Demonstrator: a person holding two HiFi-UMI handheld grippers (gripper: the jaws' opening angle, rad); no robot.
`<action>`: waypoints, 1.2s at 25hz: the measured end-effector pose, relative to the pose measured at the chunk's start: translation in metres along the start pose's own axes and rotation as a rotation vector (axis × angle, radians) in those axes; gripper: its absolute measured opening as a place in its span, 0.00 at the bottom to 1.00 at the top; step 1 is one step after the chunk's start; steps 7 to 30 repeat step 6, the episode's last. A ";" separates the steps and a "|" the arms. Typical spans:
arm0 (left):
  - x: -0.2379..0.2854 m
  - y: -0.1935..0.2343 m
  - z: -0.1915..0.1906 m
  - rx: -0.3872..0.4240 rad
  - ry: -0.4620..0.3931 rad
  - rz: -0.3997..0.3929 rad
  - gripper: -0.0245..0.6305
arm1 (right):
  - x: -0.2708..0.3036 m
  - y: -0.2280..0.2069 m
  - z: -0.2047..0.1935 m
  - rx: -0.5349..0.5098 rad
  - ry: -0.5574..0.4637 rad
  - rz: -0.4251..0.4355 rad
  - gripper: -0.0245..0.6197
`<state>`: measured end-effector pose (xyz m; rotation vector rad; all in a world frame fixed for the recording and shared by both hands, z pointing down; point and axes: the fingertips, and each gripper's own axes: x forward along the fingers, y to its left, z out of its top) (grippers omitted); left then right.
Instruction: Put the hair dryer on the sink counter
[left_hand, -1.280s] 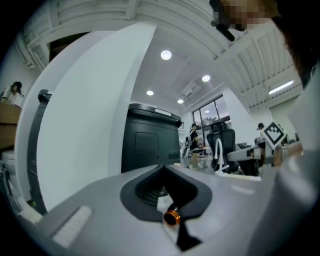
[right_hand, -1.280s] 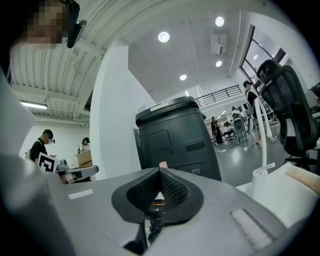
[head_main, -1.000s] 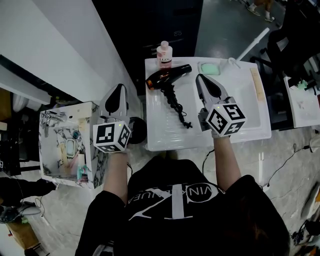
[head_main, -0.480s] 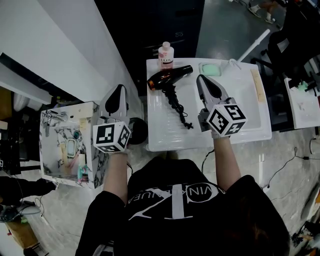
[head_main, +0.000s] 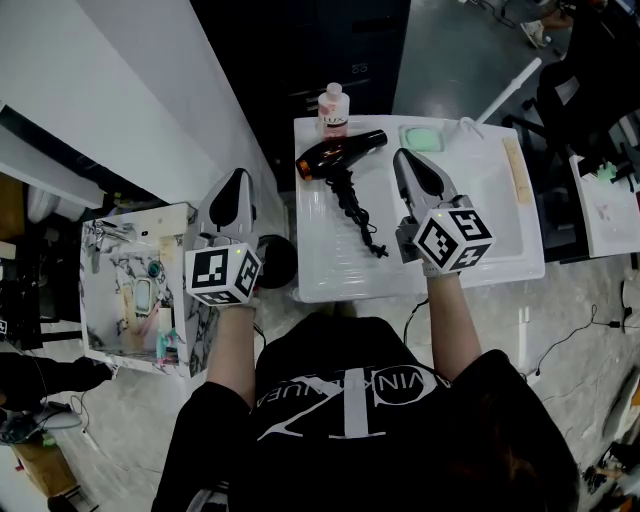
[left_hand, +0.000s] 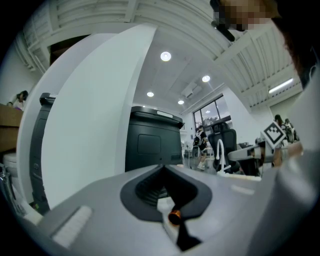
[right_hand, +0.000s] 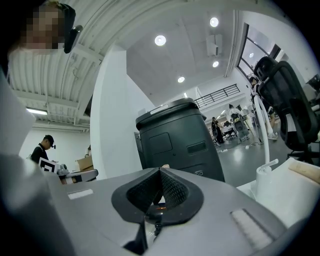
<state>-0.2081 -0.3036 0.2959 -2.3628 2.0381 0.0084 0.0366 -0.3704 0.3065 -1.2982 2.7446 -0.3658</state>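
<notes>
the right tongs (head_main: 403, 157) are closed on nothing, tips pressed together, and lie level over the white moulded sink bench (head_main: 330, 268), pointing away from the person. just to their left, only bare bench between, the black and copper hair dryer (head_main: 336, 155) lies on its side on the bench's flat part, its coiled black cord (head_main: 360, 220) trailing toward the person. a pale bottle with a pink label (head_main: 333, 108) stands behind the dryer, and a pale green dish (head_main: 422, 137) sits at the back of the bench. the left tongs (head_main: 239, 177) are likewise closed and empty, held level off the bench's left edge, beside a marble-patterned cabinet (head_main: 120, 215). both forearms reach straight forward.
</notes>
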 end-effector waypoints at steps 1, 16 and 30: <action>0.000 0.001 0.000 0.001 0.000 0.000 0.04 | 0.000 0.000 0.000 0.000 0.000 0.001 0.04; 0.001 0.003 -0.002 0.002 0.001 0.005 0.04 | 0.002 0.000 -0.002 0.003 -0.001 0.002 0.04; 0.001 0.003 -0.002 0.002 0.001 0.005 0.04 | 0.002 0.000 -0.002 0.003 -0.001 0.002 0.04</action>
